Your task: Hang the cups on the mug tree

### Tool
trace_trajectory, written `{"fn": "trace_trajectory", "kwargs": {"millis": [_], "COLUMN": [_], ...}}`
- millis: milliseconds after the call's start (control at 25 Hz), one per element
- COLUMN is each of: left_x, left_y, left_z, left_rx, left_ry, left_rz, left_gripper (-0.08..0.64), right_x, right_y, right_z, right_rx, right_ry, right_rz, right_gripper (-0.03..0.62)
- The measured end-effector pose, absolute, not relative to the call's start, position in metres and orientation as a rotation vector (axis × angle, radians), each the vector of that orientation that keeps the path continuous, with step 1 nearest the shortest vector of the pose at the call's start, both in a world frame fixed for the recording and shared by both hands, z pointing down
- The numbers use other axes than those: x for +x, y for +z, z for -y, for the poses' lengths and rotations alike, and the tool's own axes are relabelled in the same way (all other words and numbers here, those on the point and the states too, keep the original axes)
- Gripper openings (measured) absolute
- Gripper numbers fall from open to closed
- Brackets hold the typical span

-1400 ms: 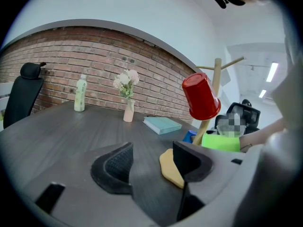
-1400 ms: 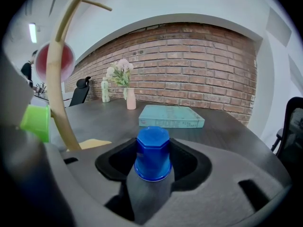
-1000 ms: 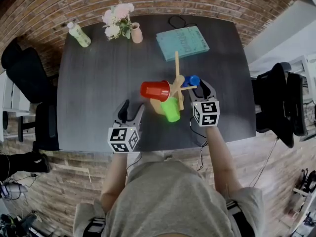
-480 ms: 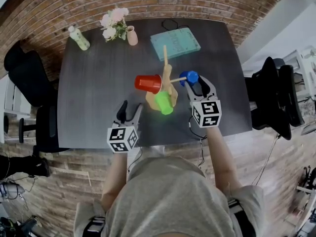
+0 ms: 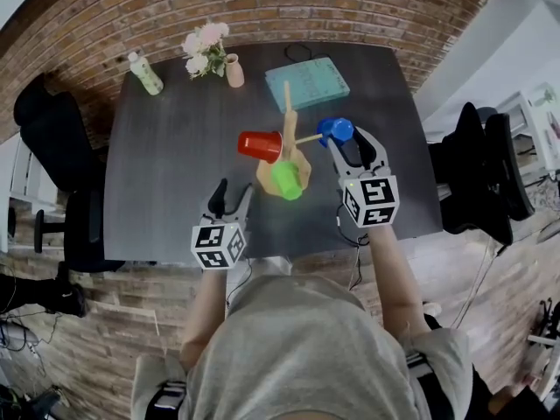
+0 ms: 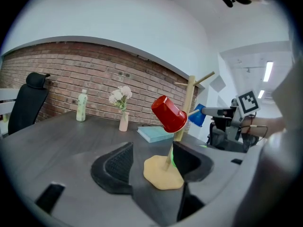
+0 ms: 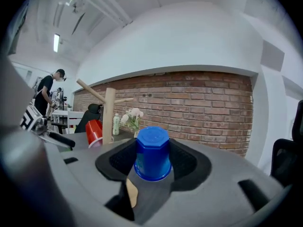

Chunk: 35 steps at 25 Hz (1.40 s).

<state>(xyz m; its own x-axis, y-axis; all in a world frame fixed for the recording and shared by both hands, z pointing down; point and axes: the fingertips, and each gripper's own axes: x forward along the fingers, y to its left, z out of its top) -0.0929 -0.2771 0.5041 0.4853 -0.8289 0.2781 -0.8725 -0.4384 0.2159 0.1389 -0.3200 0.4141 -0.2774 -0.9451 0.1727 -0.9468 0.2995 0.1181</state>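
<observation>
A wooden mug tree (image 5: 287, 122) stands mid-table on a tan base (image 5: 297, 175). A red cup (image 5: 260, 145) hangs on its left peg and a green cup (image 5: 285, 180) low at the front. At the tip of the right peg is a blue cup (image 5: 337, 130), with my right gripper (image 5: 353, 144) shut on it. In the right gripper view the blue cup (image 7: 152, 152) fills the gap between the pads, bottom toward the camera. My left gripper (image 5: 229, 201) rests near the table's front edge, open and empty; the left gripper view shows the tree's base (image 6: 163, 172) beyond its jaws.
A teal book (image 5: 307, 84), a pink vase (image 5: 234, 71) with flowers and a pale green bottle (image 5: 145, 73) stand along the table's far side. Black chairs stand at the left (image 5: 52, 138) and right (image 5: 481, 164). A person stands far off (image 7: 47, 94).
The head view has shifted, so everything sits a little higher in the picture. The right gripper stays at the right peg with the blue cup. The left gripper has not moved.
</observation>
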Motion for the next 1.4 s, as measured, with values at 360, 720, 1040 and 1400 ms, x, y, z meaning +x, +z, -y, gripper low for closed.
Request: {"fn": "trace_trajectory", "kwargs": {"millis": [360, 720, 1040, 1400], "left_x": [-0.088, -0.082, -0.079, -0.079], "left_y": [0.497, 0.493, 0.493, 0.494], "left_z": [0.271, 0.267, 0.262, 0.262], "left_rx": [2.424, 2.440, 2.439, 2.437], "left_ry": [0.171, 0.160, 0.158, 0.166], "left_rz": [1.433, 1.421, 1.421, 1.414], "left_gripper": [0.258, 0.258, 0.258, 0.258], "right_x": [0.133, 0.130, 0.119, 0.111], "right_y": [0.364, 0.346, 0.355, 0.366], "right_z": [0.308, 0.297, 0.291, 0.293], "right_rx": [1.752, 1.761, 1.713, 1.699], "right_ry": [-0.133, -0.167, -0.118, -0.012], "right_rz": [2.396, 2.422, 2.462, 2.503], "right_gripper": [0.213, 0.213, 0.213, 0.216]}}
